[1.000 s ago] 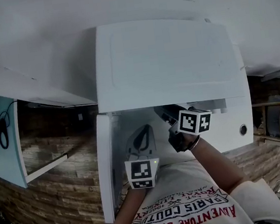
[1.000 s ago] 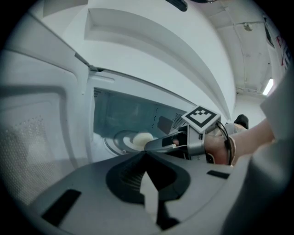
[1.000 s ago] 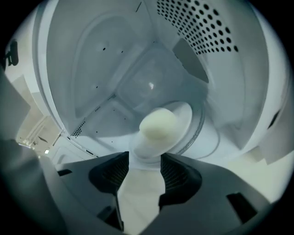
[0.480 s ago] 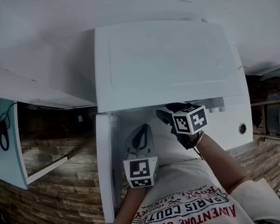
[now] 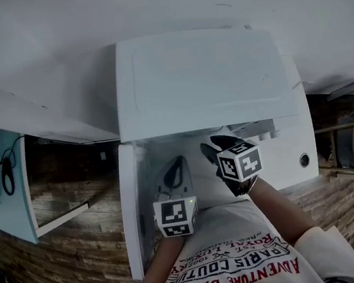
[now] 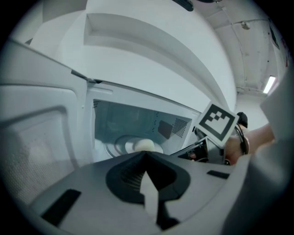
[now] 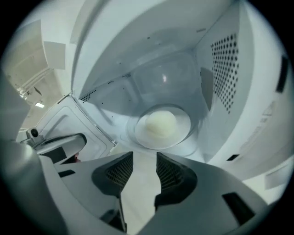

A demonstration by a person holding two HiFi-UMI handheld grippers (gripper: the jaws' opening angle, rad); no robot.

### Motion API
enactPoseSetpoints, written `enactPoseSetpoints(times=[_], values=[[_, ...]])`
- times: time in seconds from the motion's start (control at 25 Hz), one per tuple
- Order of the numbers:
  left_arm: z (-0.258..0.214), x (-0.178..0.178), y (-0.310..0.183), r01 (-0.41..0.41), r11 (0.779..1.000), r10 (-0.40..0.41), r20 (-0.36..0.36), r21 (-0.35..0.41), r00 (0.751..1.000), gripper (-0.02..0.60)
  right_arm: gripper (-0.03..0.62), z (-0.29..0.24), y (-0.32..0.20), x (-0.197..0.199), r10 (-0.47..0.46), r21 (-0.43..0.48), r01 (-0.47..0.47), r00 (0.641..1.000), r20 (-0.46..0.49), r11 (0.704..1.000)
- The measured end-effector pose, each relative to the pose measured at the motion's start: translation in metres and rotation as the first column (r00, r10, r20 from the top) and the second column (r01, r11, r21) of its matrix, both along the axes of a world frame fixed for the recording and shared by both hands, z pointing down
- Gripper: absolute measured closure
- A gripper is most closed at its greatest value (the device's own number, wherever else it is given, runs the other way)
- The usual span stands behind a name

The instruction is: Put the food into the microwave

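Now, the right tongs (image 7: 144, 158) are closing on nothing, low in their own view, and the left tongs (image 6: 146, 158) sit shut and empty. The food (image 7: 161, 125) rests on its plate (image 7: 183, 135) inside the microwave (image 5: 201, 82), centre frame. Placing looks done. Next, I'd say: back out, then swing the door (image 5: 133, 214) shut.

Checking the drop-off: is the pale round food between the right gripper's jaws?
No, the pale round food lies on the round plate inside the white microwave, beyond the empty, closing jaws of the right gripper.
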State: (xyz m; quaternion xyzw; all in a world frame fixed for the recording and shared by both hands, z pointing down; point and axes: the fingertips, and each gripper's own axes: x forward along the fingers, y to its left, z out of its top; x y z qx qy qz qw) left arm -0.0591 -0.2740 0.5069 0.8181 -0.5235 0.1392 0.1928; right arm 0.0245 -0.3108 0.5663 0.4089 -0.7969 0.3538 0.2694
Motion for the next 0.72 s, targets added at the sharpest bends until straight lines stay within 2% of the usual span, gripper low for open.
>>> enactPoseSetpoints(times=[0.12,0.16,0.4,0.56,0.64,0.72], values=[[-0.014,0.006,0.0,-0.004,1.0,0.004,-0.011,0.02,1.0,0.578,0.539,-0.022,0.008,0.011,0.047,0.084,-0.045,0.999,-0.016,0.995],[-0.019,0.008,0.0,-0.007,1.0,0.007,-0.011,0.027,1.0,0.578,0.554,-0.03,0.01,0.014,0.058,0.11,-0.056,0.998,-0.015,0.992],[-0.057,0.026,0.003,-0.041,0.995,0.043,-0.021,0.092,0.999,0.578,0.574,-0.077,0.019,0.024,0.083,0.27,-0.068,0.996,-0.042,0.96],[-0.079,0.034,0.003,-0.059,0.985,0.056,0.022,0.164,0.998,0.578,0.582,-0.111,0.023,0.019,0.052,0.397,-0.025,0.997,-0.057,0.917],[-0.091,0.038,0.009,-0.059,0.981,0.057,0.012,0.184,0.998,0.578,0.582,-0.127,0.03,0.017,0.031,0.444,-0.006,0.998,-0.048,0.896],[-0.11,0.041,0.013,-0.063,0.971,0.063,0.008,0.229,0.998,0.578,0.582,-0.144,0.034,0.016,0.017,0.509,0.011,0.999,-0.05,0.86]])
